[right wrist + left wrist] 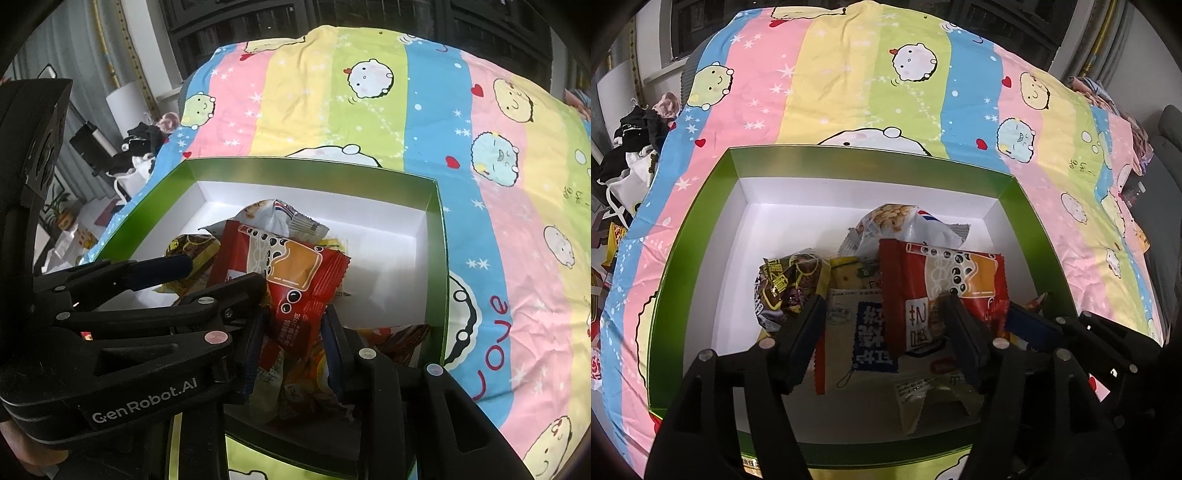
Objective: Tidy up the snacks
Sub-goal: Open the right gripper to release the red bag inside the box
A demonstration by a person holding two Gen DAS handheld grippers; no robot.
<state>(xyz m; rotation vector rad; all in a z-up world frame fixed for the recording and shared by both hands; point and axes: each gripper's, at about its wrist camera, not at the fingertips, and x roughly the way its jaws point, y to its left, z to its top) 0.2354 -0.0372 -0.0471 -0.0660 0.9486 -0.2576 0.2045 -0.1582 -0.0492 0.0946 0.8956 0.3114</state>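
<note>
A green box with a white inside [701, 229] [439, 258] lies on a striped cartoon sheet and holds several snack packets. My left gripper [882, 314] [225, 271] is open inside the box, over a white and blue packet [871, 332]. Its fingers touch nothing firmly; a brown packet [790, 284] lies by the left finger. A red packet [942, 280] [306, 291] stands upright against the right finger. My right gripper [293, 325] [1027, 317] pinches the lower end of that red packet together with orange and cream packets bunched below it.
A white biscuit bag [905, 225] [273, 218] lies further back in the box, a clear packet [923, 398] near the front wall. The sheet [849, 92] covers the bed all around. A pile of clothes and bags [635, 147] sits off the left edge.
</note>
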